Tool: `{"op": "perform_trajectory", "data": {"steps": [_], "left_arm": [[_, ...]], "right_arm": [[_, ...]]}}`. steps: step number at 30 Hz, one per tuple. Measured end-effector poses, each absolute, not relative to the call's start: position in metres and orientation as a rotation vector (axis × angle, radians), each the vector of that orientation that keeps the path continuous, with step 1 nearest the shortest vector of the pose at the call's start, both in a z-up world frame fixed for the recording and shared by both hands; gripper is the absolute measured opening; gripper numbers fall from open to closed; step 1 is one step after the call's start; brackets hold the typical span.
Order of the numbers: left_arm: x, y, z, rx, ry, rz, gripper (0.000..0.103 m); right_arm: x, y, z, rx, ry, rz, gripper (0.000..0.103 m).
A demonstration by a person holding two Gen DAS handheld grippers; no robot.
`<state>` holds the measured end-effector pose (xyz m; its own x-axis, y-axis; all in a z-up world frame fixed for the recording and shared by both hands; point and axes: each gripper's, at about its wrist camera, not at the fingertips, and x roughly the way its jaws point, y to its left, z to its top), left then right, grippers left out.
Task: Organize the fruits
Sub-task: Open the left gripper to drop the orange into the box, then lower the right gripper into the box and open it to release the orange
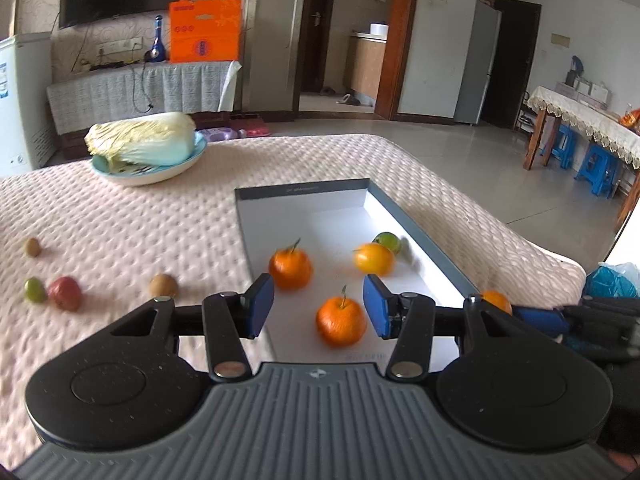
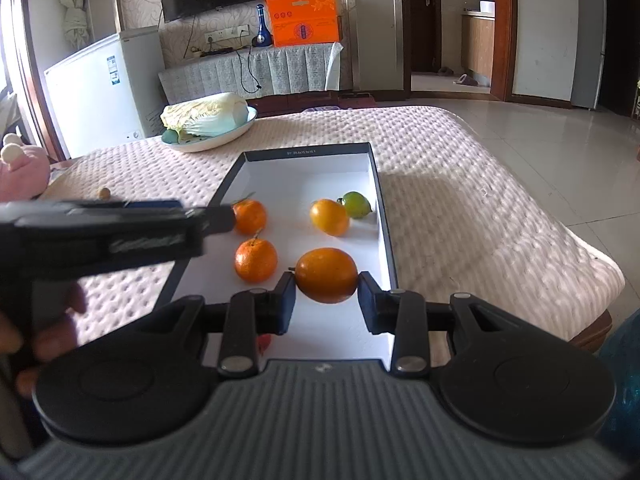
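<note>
A shallow white box point(image 1: 348, 188) point(image 2: 380, 208) with a dark rim lies on the padded table. In it are two stemmed mandarins point(image 1: 290, 268) point(image 1: 341, 321), a yellow-orange fruit point(image 1: 374, 258) and a green fruit point(image 1: 387, 241). My left gripper point(image 1: 319, 308) is open and empty just above the near mandarin. My right gripper point(image 2: 326, 298) is shut on an orange fruit point(image 2: 326, 275) above the box's near right part; this fruit also shows in the left wrist view point(image 1: 496, 300). Loose on the cloth at the left lie a red fruit point(image 1: 65, 293), a green fruit point(image 1: 34, 290) and two brown fruits point(image 1: 163, 285) point(image 1: 32, 247).
A plate point(image 1: 160, 174) with a napa cabbage point(image 1: 140, 140) stands at the table's far left. The left gripper point(image 2: 120, 228) crosses the right wrist view at the left. A pink plush toy point(image 2: 20, 172) sits at the far left edge. The table edge drops to the floor on the right.
</note>
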<state>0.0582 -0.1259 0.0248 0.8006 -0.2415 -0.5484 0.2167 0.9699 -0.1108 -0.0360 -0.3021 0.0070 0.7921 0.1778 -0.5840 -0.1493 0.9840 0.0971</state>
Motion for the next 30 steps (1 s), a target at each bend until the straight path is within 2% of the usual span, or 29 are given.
{"op": "perform_trajectory", "data": {"steps": [10,18,22,30], "left_arm": [[0.017,-0.114,0.033,-0.034,0.586,-0.227,0.056],[0.014,-0.105,0.029,-0.014,0.603,-0.211,0.056],[0.012,-0.098,0.03,-0.015,0.6,-0.212,0.061],[0.011,-0.09,0.033,-0.027,0.592,-0.219,0.061]], "right_arm": [[-0.03,-0.291,0.009,0.065,0.625,0.181,0.037],[-0.021,-0.28,0.003,0.055,0.646,0.17,0.037],[-0.016,-0.276,0.001,0.049,0.648,0.163,0.037],[-0.009,-0.271,-0.002,0.052,0.651,0.151,0.037]]}}
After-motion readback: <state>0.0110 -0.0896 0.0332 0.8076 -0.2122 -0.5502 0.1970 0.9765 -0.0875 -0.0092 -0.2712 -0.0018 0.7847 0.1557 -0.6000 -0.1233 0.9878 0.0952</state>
